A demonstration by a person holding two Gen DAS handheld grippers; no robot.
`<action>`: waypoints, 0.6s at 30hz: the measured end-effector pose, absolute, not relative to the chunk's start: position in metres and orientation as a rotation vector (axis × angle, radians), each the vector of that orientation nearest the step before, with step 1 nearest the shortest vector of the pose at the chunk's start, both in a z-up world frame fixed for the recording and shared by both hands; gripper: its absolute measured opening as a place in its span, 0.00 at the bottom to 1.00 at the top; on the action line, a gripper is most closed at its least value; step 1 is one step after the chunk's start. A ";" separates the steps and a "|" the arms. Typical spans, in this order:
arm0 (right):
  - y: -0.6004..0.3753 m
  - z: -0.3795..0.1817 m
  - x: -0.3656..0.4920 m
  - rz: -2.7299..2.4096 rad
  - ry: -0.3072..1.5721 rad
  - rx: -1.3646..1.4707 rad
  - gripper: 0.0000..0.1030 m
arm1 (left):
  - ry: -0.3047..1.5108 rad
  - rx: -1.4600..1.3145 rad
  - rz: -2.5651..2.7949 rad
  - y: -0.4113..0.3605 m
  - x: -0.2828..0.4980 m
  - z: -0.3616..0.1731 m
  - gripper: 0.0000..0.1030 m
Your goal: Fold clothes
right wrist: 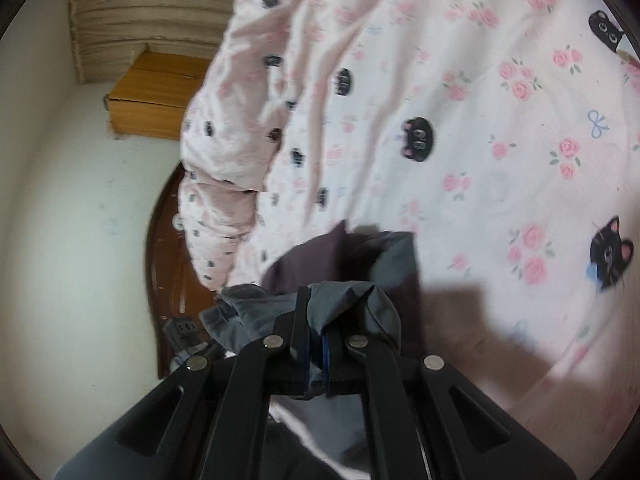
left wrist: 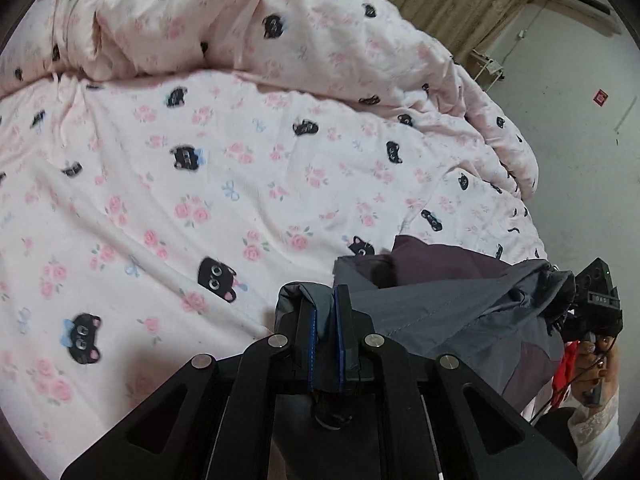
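my left claw (left wrist: 325,322): pinching grey jacket (left wrist: 440,312) edge
my right claw (right wrist: 316,322): pinching it too
jacket: stretched sideways between them, bed (left wrist: 160,200) beyond, upper frame

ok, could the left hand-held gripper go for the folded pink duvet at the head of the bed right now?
Probably not as is. The left hand-held gripper is shut on the grey garment, which the right hand-held gripper also clamps. The sheet toward the duvet looks unobstructed, but it would need to release first.
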State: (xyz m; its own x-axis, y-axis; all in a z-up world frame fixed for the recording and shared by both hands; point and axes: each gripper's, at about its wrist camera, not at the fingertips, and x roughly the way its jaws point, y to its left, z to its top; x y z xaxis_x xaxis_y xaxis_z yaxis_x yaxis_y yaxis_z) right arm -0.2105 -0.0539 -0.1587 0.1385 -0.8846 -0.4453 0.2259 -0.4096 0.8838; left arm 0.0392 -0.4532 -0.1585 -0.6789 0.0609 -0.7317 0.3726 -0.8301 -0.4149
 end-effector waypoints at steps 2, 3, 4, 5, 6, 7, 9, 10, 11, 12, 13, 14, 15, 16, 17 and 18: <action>-0.059 -0.163 -0.213 -1.473 -0.653 1.461 0.06 | 0.832 1.169 -2.594 -0.454 0.038 -0.163 0.07; -0.061 -0.163 -0.214 -1.484 -0.637 1.461 0.07 | 0.845 1.161 -2.593 -0.456 0.039 -0.163 0.08; -0.064 -0.164 -0.214 -1.489 -0.627 1.460 0.07 | 0.864 1.153 -2.591 -0.458 0.040 -0.164 0.08; -0.066 -0.165 -0.215 -1.491 -0.621 1.460 0.08 | 0.905 1.144 -2.587 -0.462 0.041 -0.165 0.08; -0.067 -0.165 -0.216 -1.490 -0.619 1.462 0.08 | 0.952 1.131 -2.584 -0.466 0.043 -0.166 0.09; -0.067 -0.165 -0.216 -1.488 -0.618 1.464 0.08 | 1.001 1.117 -2.581 -0.470 0.045 -0.167 0.09; -0.067 -0.166 -0.217 -1.473 -0.627 1.469 0.10 | 1.109 1.082 -2.573 -0.477 0.050 -0.167 0.10; -0.066 -0.166 -0.218 -1.464 -0.633 1.472 0.10 | 1.162 1.064 -2.568 -0.481 0.052 -0.167 0.12; -0.066 -0.165 -0.218 -1.455 -0.637 1.473 0.12 | 1.210 1.049 -2.568 -0.484 0.054 -0.167 0.13; -0.065 -0.165 -0.218 -1.446 -0.641 1.474 0.14 | 1.255 1.033 -2.566 -0.487 0.057 -0.167 0.13; -0.065 -0.164 -0.219 -1.437 -0.645 1.474 0.16 | 1.302 1.017 -2.564 -0.490 0.059 -0.167 0.14; -0.064 -0.164 -0.219 -1.428 -0.648 1.474 0.28 | 1.351 0.999 -2.560 -0.493 0.061 -0.167 0.16; -0.063 -0.163 -0.219 -1.426 -0.659 1.473 0.61 | 1.408 0.978 -2.556 -0.496 0.063 -0.168 0.17; -0.061 -0.161 -0.220 -1.426 -0.672 1.471 0.71 | 1.460 0.955 -2.552 -0.500 0.065 -0.168 0.20; -0.059 -0.160 -0.220 -1.427 -0.685 1.468 0.85 | 1.489 0.930 -2.550 -0.503 0.068 -0.168 0.23; -0.057 -0.157 -0.221 -1.438 -0.689 1.459 0.84 | 1.493 0.908 -2.547 -0.505 0.071 -0.166 0.24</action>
State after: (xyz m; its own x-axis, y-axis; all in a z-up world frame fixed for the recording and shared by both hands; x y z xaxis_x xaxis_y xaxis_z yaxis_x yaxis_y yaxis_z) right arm -0.2207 -0.0567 -0.1571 0.1524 -0.8878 -0.4343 0.2179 -0.3985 0.8909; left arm 0.0709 -0.5052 -0.1663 -0.8258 0.2407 -0.5101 0.3276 -0.5314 -0.7812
